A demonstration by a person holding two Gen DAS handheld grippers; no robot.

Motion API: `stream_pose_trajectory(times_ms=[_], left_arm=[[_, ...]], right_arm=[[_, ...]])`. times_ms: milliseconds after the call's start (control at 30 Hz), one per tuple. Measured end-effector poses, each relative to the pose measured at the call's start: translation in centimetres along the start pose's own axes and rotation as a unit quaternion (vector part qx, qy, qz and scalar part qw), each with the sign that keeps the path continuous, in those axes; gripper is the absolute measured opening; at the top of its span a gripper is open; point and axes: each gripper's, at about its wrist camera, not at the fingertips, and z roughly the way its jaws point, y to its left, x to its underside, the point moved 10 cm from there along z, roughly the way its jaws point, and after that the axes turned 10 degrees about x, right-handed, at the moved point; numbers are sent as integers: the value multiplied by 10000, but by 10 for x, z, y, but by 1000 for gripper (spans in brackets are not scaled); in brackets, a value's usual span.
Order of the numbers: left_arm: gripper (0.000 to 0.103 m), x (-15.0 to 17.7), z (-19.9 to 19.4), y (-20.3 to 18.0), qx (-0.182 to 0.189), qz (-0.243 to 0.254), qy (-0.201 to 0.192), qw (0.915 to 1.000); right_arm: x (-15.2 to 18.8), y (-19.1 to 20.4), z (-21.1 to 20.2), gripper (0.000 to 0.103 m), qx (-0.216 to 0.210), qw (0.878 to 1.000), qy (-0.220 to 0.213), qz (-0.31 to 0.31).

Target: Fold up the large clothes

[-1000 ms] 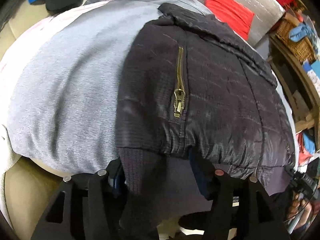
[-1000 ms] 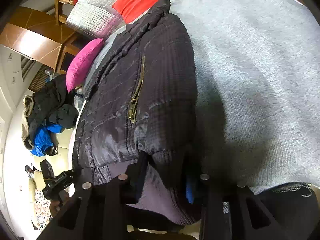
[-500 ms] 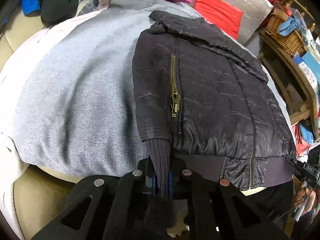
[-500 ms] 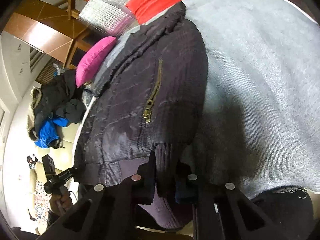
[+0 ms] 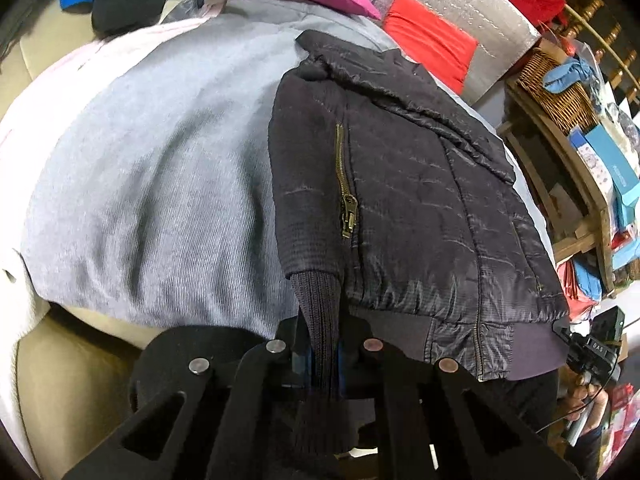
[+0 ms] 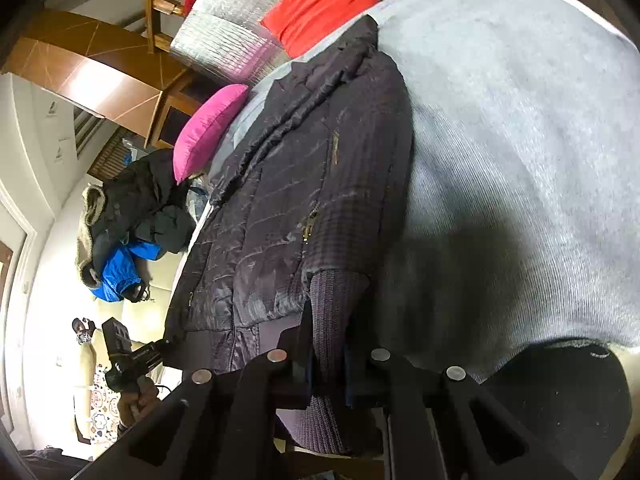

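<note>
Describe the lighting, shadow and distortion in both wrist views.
Left wrist view: even light, fisheye bulge bending the grey blanket and black jacket, corners black. Right wrist view: washed-out bright wall at left, a dark shadow on the blanket right of the jacket's ribbed cuff, same barrel curvature.

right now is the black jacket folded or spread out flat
Partly folded: the black jacket has both sleeves laid over its body, each ribbed cuff clamped in a gripper.

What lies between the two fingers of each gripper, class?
A ribbed knit cuff of the dark jacket. In the left wrist view the left gripper pinches one cuff; in the right wrist view the right gripper pinches a cuff.
</note>
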Motion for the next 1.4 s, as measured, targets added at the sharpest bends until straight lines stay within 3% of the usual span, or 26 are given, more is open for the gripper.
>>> stream_pose_trajectory(times_ms=[200,367,500,833,1167,1400], left_arm=[[8,-19,-15,-14,310,30,-259,9992],[8,-11,-1,0,182,-132,-60,9997],[8,-16,-9,-7,385,-96,-207,9990],[8,-11,-3,2,336,-216,-106,9991],[8,-39,-18,-15,587,-118,-366,9975],[8,-76,-36,-39,768,90,-723,9944]], right_arm=[[-15,19,-14,11,-207,9996,-137,-135],[-11,12,-5,11,-144,9999,1,-93],[-9,11,-9,11,-203,9998,-39,-10],[-11,8,-6,11,-268,9996,-14,16],[-32,29,-18,11,-582,9980,-224,-97],[-60,45,-32,11,-841,9949,-546,-118]])
